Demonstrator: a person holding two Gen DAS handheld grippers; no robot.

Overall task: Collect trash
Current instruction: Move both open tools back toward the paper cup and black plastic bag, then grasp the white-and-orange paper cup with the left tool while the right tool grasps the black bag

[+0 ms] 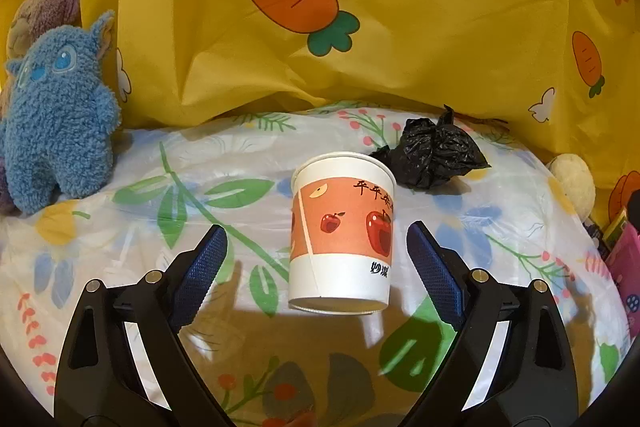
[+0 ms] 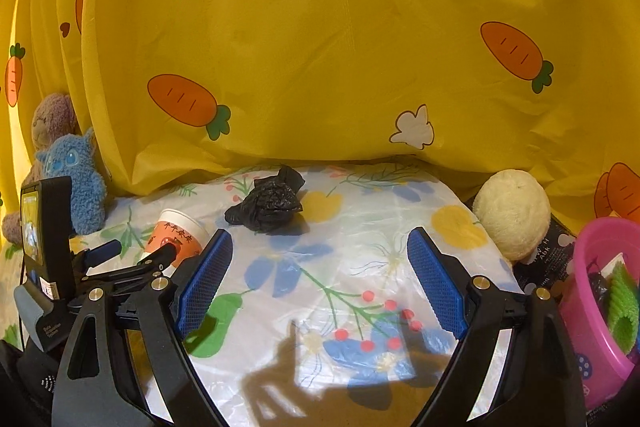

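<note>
A white paper cup [image 1: 342, 233] with an orange band and red apples stands upright on the flowered table cover. My left gripper [image 1: 316, 259] is open, with the cup between its blue pads [image 1: 202, 275] but touching neither. Behind the cup to the right lies a crumpled black plastic bag [image 1: 434, 155]. In the right wrist view my right gripper [image 2: 320, 275] is open and empty over the cover, the black bag [image 2: 268, 205] lying ahead of it. The cup [image 2: 178, 237] shows at the left, partly hidden by the left gripper's body.
A blue plush toy [image 1: 60, 123] and a brown plush behind it sit at the left. A cream plush ball [image 2: 512, 213] rests at the right, beside a pink basket [image 2: 592, 307] holding a green item. A yellow carrot-print curtain [image 2: 320, 47] hangs along the back.
</note>
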